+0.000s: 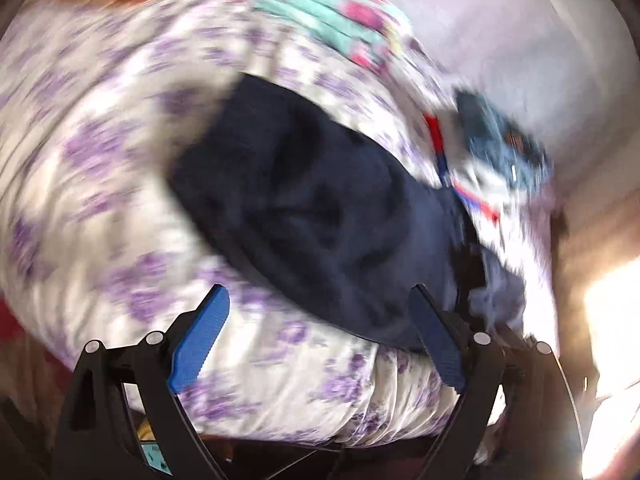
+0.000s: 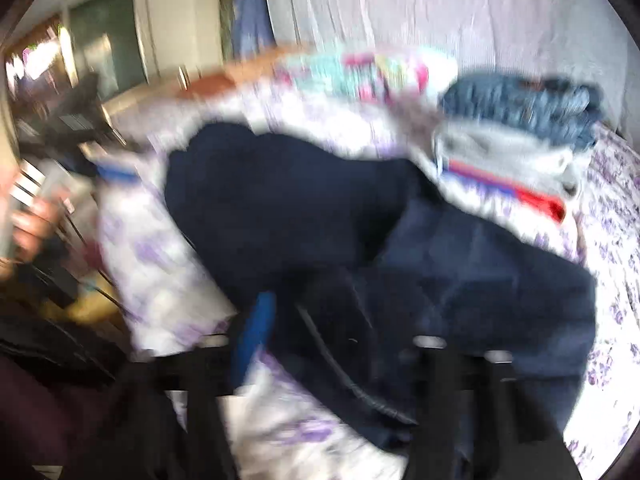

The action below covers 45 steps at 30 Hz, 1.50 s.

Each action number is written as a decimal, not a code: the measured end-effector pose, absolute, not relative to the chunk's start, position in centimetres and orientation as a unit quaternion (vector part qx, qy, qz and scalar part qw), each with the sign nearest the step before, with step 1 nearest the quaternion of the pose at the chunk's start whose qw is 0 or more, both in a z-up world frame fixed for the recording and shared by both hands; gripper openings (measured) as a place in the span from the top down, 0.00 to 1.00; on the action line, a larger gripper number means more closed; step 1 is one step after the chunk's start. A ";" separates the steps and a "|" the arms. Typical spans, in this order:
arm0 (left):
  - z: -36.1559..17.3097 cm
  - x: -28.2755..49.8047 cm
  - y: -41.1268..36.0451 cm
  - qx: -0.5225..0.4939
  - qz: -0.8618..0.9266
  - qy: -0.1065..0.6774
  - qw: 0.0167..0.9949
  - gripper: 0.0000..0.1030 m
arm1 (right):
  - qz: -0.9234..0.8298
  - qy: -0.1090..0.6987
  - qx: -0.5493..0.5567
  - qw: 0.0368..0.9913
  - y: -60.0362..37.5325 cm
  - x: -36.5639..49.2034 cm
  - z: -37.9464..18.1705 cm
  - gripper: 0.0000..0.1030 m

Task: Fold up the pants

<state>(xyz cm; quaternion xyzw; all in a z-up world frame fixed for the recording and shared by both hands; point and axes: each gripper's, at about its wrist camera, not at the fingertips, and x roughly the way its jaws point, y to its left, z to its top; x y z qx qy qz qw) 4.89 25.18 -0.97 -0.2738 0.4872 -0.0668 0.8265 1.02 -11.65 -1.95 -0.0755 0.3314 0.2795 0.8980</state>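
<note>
Dark navy pants (image 1: pixel 320 208) lie rumpled on a bed with a white and purple floral sheet (image 1: pixel 100 140). Both views are motion-blurred. My left gripper (image 1: pixel 320 312) is open and empty, its blue pads (image 1: pixel 200 340) wide apart just above the near edge of the pants. In the right wrist view the pants (image 2: pixel 300 208) fill the middle. My right gripper (image 2: pixel 332 320) sits in the pants' folds; one blue pad (image 2: pixel 256 328) shows and the other is buried in the navy cloth, so its grip is unclear.
A stack of folded clothes lies at the far side: blue jeans (image 2: pixel 528 108) on a grey garment with red and blue stripes (image 2: pixel 504 168). A turquoise and pink pillow (image 2: pixel 352 72) lies by the wall. The bed's near edge (image 1: pixel 320 436) is below my left gripper.
</note>
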 end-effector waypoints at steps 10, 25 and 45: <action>-4.6 9.0 27.3 -0.337 -0.033 0.496 0.800 0.14 | 0.300 0.279 -0.009 0.912 -14.4 -1.5 -0.1 0.11; -3.8 11.4 25.2 -0.326 -0.017 0.470 0.820 0.68 | 0.236 0.293 0.068 0.924 -21.2 -2.5 -2.8 0.25; 5.7 8.6 13.0 -0.136 -0.033 0.375 0.917 0.76 | 0.189 0.267 0.142 0.934 -29.6 -3.5 -3.8 0.26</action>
